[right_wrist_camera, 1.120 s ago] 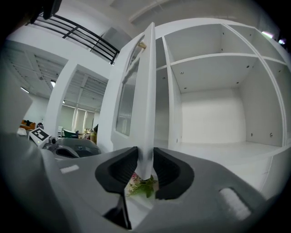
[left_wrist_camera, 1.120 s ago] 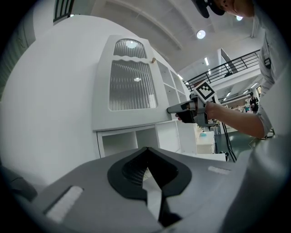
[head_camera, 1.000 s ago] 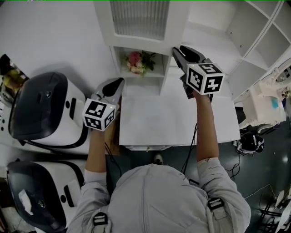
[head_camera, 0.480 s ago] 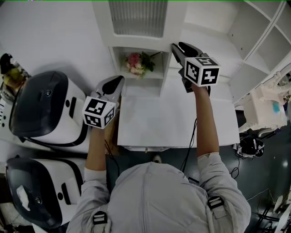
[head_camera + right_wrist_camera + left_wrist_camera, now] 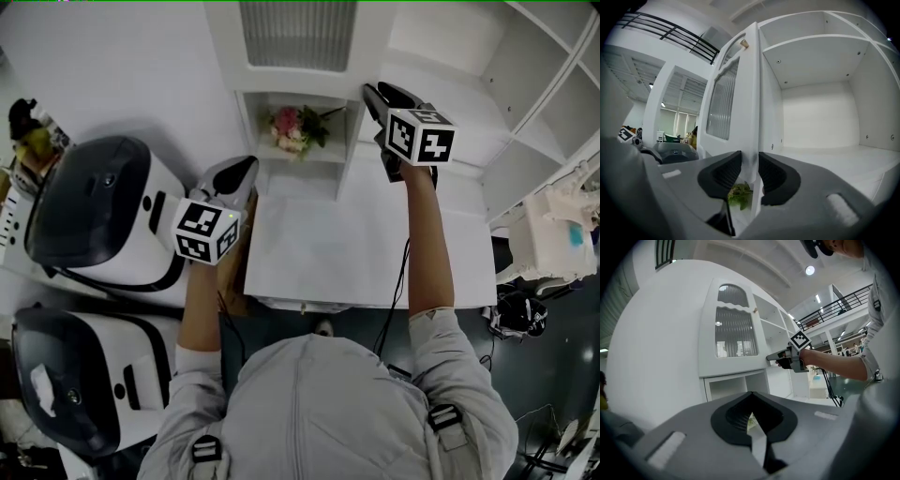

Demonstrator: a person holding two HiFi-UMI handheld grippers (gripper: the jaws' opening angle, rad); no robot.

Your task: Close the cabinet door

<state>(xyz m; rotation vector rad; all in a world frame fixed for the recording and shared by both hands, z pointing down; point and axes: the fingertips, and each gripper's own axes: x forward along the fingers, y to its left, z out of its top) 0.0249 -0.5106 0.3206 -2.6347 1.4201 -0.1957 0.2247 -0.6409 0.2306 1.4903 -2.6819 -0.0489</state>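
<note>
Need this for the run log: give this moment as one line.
right hand-held gripper: clamped on edge of white ribbed-glass cabinet door | door: open | left hand-held gripper: shut, empty

Right claw (image 5: 372, 93), door edge (image 5: 752, 117) nearer cabinet (image 5: 525, 84)

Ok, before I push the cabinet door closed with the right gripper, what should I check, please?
1. Right gripper grips the cabinet door edge: ok, pads on both sides.
2. Door already flush: not ok, its edge stands between the jaws.
3. Left gripper clear of the door: ok, shut, empty, low beside the appliance.
4. Flowers inside the niche under the door: ok.
5. How far the door stands out: cannot tell.
</note>
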